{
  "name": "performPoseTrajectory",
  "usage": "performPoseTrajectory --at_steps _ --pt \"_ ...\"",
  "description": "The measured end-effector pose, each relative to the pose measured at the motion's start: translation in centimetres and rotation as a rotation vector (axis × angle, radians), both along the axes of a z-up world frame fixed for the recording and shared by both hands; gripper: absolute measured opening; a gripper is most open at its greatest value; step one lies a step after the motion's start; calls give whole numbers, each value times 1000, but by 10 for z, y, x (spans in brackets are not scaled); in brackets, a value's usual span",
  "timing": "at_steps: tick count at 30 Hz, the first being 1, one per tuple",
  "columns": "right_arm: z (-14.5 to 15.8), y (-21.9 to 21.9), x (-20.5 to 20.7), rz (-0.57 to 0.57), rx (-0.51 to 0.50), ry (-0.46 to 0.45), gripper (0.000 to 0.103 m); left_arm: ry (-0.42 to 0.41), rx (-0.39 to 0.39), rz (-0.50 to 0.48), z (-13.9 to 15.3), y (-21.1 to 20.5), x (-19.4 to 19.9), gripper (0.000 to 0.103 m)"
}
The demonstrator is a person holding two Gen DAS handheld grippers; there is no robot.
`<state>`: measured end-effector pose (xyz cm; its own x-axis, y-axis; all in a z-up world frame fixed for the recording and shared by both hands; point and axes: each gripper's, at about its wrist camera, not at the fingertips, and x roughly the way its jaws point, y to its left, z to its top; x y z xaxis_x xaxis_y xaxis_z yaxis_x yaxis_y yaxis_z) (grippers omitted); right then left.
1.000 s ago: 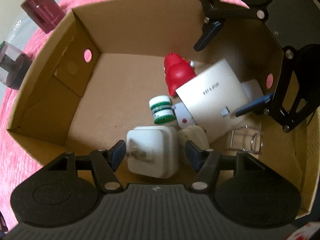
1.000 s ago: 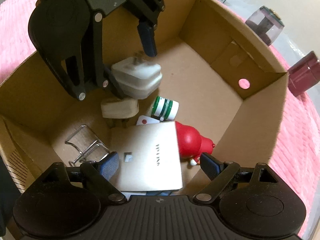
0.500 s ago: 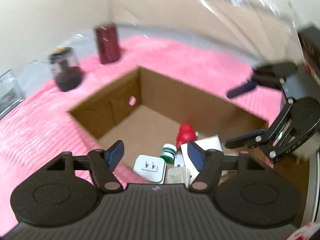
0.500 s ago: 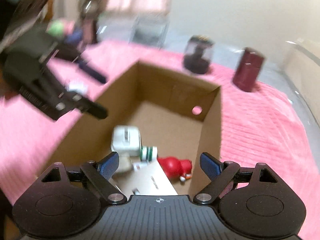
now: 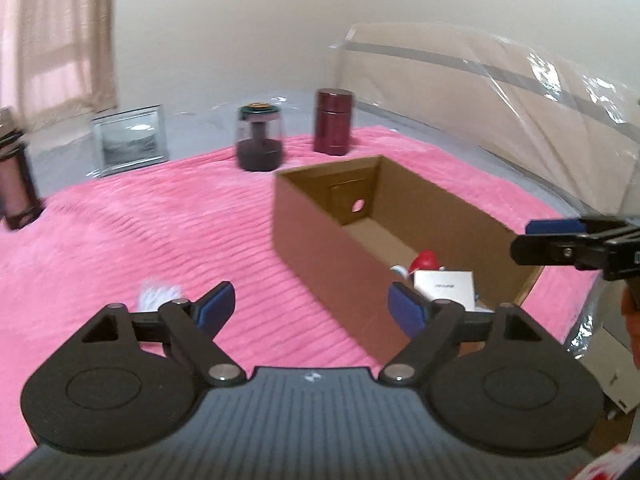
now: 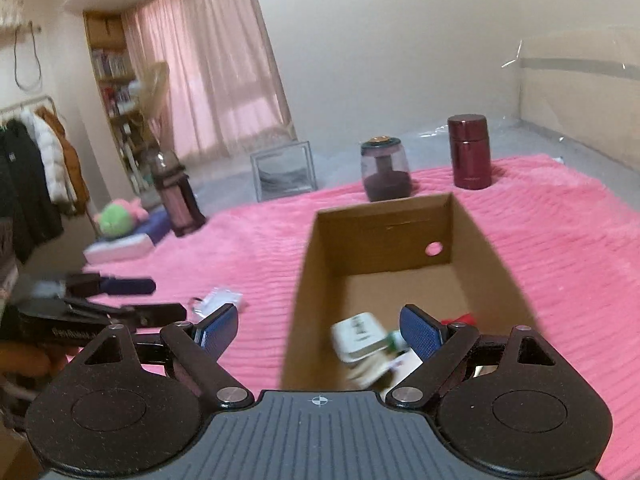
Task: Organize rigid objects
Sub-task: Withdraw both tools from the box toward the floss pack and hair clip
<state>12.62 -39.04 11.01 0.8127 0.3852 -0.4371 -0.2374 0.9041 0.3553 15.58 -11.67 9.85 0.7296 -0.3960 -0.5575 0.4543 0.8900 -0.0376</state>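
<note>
Between the blue pads of the left gripper (image 5: 310, 306) nothing was caught; its jaws had just been opening and stood wide over the pink blanket (image 5: 120, 248). Just beyond the left pad lay a small white object (image 5: 158, 294), too blurred to name. Ahead and right of these fingers sat the cardboard box (image 5: 320, 240), its long axis running away from the gripper toward the far end wall with the round hole. Its near wall hid most of the contents: only a red toy (image 5: 426, 259) and a white flat box (image 5: 444, 288) showed.

Likewise released, the right gripper (image 6: 320, 328) hung with jaws apart above the near end of the box, holding nothing. Below its pads lay a white plug adapter (image 6: 358, 336), smeared by motion, with a green-striped jar (image 6: 396, 340) half hidden behind the right pad. Farther off stood a maroon flask (image 6: 469, 152) and a dark jar (image 6: 385, 172).
</note>
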Motion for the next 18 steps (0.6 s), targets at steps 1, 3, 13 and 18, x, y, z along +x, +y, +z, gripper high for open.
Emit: performPoseTrajectory --at_steps 1,3,13,18 --pt "-2 6 -5 -3 10 -3 85 -3 -4 26 -3 9 -6 82" --pt "-5 22 -15 1 17 -13 85 -6 -17 76 -7 26 -18 84" --pt "-27 85 -32 84 4 12 85 27 -14 305 -33 105 -51 86" --pt "-31 108 -32 120 -9 11 85 39 -15 360 -41 131 -54 86"
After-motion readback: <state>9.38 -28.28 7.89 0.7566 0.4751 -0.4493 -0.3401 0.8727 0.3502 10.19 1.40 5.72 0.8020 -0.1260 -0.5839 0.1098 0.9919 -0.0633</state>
